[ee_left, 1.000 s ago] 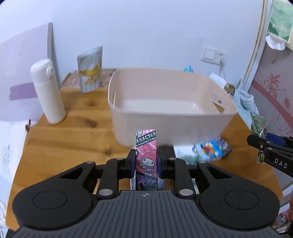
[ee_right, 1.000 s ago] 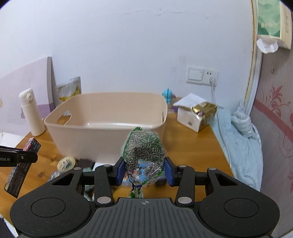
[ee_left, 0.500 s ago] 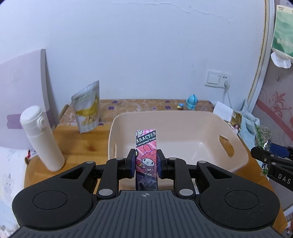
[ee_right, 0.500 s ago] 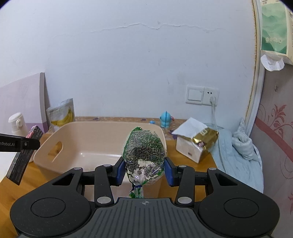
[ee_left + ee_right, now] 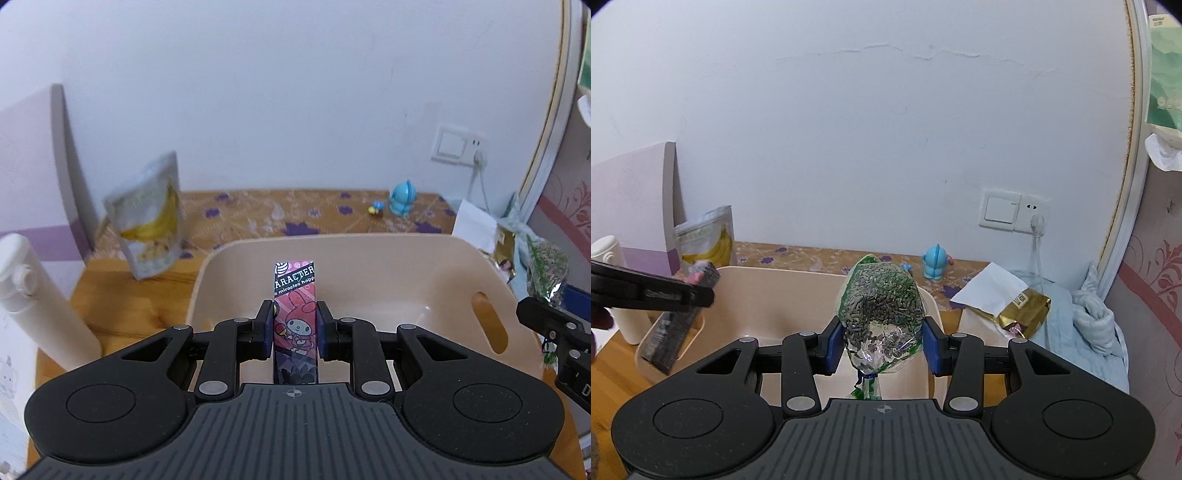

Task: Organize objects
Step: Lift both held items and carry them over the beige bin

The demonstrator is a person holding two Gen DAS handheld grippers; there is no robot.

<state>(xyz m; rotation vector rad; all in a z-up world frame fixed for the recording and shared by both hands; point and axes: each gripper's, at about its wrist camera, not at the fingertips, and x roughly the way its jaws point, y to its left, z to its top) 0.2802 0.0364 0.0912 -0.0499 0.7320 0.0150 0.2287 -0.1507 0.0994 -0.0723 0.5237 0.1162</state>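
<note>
My left gripper (image 5: 294, 325) is shut on a slim pink cartoon box (image 5: 294, 295), held upright above the near wall of the beige plastic bin (image 5: 369, 251). In the right wrist view the same pink cartoon box (image 5: 670, 332) hangs over the left end of the beige bin (image 5: 753, 295). My right gripper (image 5: 881, 339) is shut on a clear bag of dark seeds (image 5: 881, 302), held over the bin's near right part. From the left wrist view that seed bag (image 5: 546, 269) shows at the right edge.
A white bottle (image 5: 40, 302) stands left of the bin, a banana snack pouch (image 5: 147, 218) leans behind it. A blue figurine (image 5: 402, 197) sits near the wall. A white box with a gold packet (image 5: 1023, 306) and a blue cloth (image 5: 1082, 325) lie to the right.
Both grippers have moved forward and slightly up with their loads, from in front of the bin to above it. The items on the table before the bin have dropped out of sight.
</note>
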